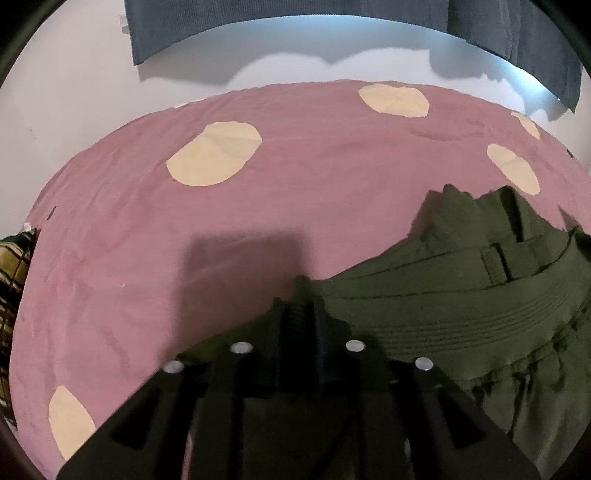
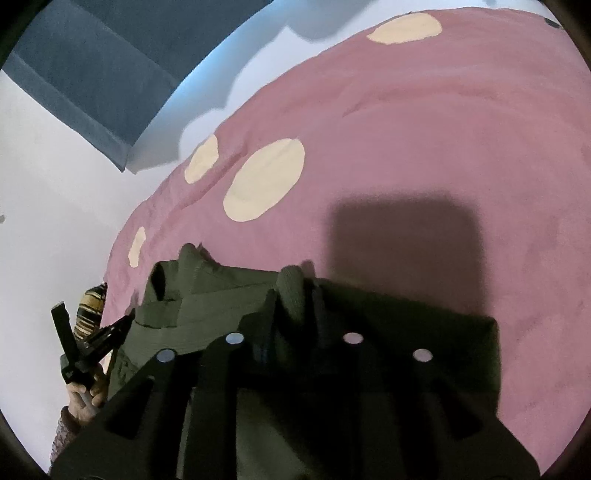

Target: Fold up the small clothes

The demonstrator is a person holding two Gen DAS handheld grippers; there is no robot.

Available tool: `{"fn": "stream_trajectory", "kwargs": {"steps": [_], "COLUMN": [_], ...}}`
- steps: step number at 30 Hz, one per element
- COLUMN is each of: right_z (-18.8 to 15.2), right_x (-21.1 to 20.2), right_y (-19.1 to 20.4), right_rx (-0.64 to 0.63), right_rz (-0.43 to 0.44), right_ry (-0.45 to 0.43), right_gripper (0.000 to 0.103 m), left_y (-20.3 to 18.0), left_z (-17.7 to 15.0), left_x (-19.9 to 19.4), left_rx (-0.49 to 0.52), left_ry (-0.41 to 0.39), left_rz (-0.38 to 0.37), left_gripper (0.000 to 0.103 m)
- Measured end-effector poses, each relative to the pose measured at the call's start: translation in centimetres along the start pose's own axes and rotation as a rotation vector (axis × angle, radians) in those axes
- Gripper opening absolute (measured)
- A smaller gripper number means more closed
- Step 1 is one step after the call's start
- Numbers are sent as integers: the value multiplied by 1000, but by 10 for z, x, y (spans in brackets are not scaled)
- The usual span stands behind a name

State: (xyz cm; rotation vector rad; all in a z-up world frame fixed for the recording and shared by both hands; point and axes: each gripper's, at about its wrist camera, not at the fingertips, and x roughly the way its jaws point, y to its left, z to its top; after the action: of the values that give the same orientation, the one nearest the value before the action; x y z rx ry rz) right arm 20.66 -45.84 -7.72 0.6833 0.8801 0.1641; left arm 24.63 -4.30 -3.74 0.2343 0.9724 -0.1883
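A dark olive-green garment (image 1: 443,302) with a ribbed waistband lies bunched on the pink bedspread (image 1: 147,240). In the left wrist view my left gripper (image 1: 300,299) sits at the garment's left edge. Its jaws stand slightly apart, with a corner of the fabric poking up between the tips. In the right wrist view the same garment (image 2: 207,295) spreads under my right gripper (image 2: 293,295). A small ribbed fold rises between its narrowly parted jaws, and the pads do not visibly press it. Most of the cloth below both grippers is hidden by their bodies.
The bedspread (image 2: 443,129) has large cream dots and runs far and to the sides. A striped cloth (image 2: 90,306) lies at its left edge, seen as plaid cloth (image 1: 11,277). A hand (image 2: 83,402) holds the other tool. A blue curtain (image 1: 258,22) hangs on the white wall.
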Motion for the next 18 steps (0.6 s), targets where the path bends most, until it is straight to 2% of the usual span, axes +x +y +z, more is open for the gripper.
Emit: {"fn": "stream_trajectory", "kwargs": {"steps": [1, 3, 5, 7, 12, 18], "right_z": [-2, -5, -10, -18, -46, -93], "right_x": [-6, -16, -27, -42, -82, -105], "right_y": [1, 0, -2, -4, 4, 47], "right_rx": [1, -1, 12, 39, 53, 57], "right_rz": [-8, -17, -16, -6, 28, 158], "right_ry": [-9, -18, -28, -43, -89, -81], "right_gripper": [26, 31, 36, 39, 40, 51], "left_y": [2, 4, 6, 11, 40, 75], "left_z": [-1, -3, -8, -15, -51, -115], "left_x": [-3, -10, -20, -33, -69, -105], "left_rx": [-9, -19, -24, -51, -189, -336], "left_ry": [-2, -4, -2, -5, -32, -48], "left_rz": [2, -8, -4, -30, -99, -138], "left_gripper": [32, 35, 51, 58, 68, 69]}}
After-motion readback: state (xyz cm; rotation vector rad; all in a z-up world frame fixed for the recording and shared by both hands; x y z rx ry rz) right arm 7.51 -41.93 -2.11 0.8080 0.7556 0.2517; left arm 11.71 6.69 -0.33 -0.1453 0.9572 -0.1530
